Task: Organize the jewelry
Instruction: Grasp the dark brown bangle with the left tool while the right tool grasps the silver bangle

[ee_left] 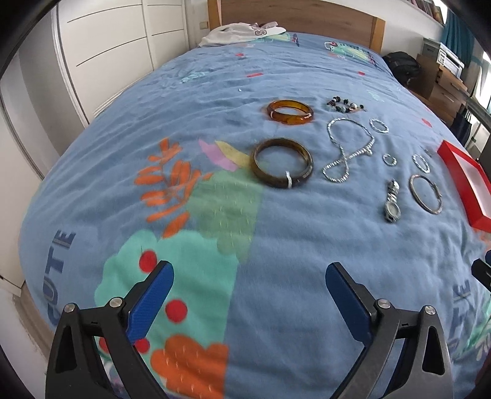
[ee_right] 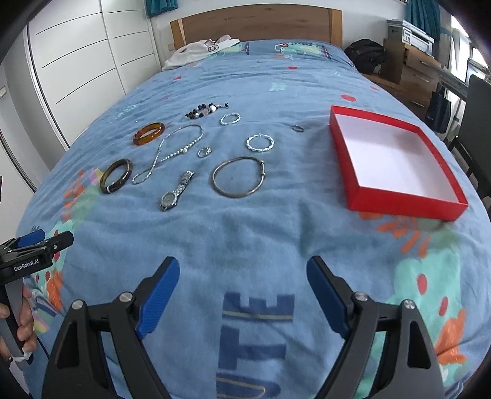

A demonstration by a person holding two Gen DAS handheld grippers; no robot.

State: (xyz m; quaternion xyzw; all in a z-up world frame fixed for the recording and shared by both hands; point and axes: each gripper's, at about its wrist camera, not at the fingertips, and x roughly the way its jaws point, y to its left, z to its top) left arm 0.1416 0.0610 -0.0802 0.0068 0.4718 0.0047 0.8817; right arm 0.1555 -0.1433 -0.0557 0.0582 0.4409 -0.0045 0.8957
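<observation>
Bedroom, white wardrobe doors to the left, wooden headboard (ee_right: 254, 23) at the far end. Bed (ee_right: 276, 233) covered by a blue printed blanket, serving as the work area.

Jewelry laid out flat and well apart, none overlapping, presumably so each piece can be picked singly: amber bangle (ee_right: 148, 133), dark bangle (ee_right: 116, 175), silver chain necklace (ee_right: 172, 150), beaded bracelet (ee_right: 205, 109), wristwatch (ee_right: 175, 191), thin silver bangle (ee_right: 238, 180), twisted hoop (ee_right: 260, 142), second twisted hoop (ee_right: 230, 118), small ring (ee_right: 204, 151), another small ring (ee_right: 298, 128).

Red box (ee_right: 408, 208), white inside, nothing in it, set to the right of the pieces; judged the destination.

Left tool (ee_left: 250, 288) spread wide, holding nothing, hovering over the near part of the blanket, short of the dark bangle. Right tool (ee_right: 242, 282) likewise spread and unladen, above the near edge, between the pieces and the box. Person's hand (ee_right: 23, 325) seen gripping the left tool's handle at the frame edge.

Task judged not yet begun: no piece in the box. Thin pieces sunk in soft fleece likely awkward to pinch; thick bangles easier.
</observation>
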